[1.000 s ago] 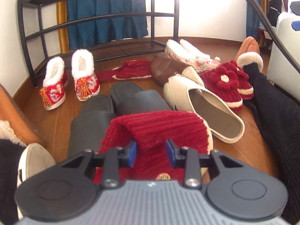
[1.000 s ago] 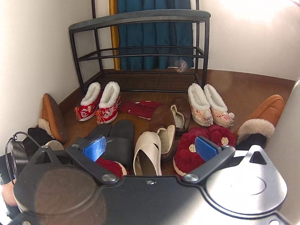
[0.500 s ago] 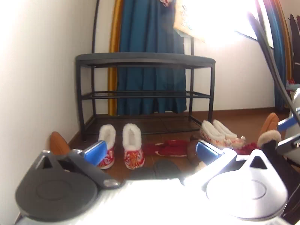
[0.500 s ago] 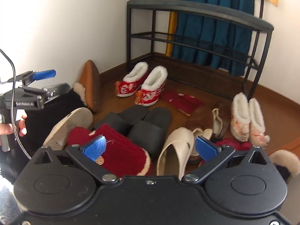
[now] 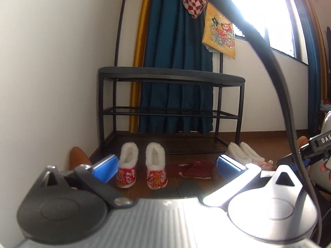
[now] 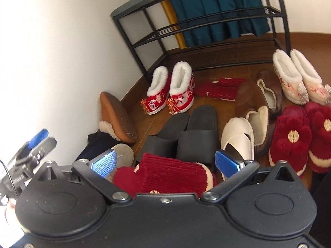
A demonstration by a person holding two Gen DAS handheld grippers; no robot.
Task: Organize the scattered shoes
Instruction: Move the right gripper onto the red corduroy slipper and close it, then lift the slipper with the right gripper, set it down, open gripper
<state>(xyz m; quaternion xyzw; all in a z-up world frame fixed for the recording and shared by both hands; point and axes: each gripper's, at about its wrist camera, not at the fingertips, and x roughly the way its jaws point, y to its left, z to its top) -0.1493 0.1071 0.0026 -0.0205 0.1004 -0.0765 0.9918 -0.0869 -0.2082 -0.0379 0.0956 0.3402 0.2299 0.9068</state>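
The right gripper hangs with jaws spread wide over a red ribbed corduroy slipper at the near edge of the scattered shoes, seemingly not touching it. The left gripper, raised and likewise spread, holds nothing, facing the black metal shoe rack far behind.

Blue curtain hangs behind the shoe rack, a gold curtain strip just left of it against the white wall. Yellow cartoon bag and red-white checkered pouch hang above the curtain's right side. Bright window farther right. Brown wood floor below.
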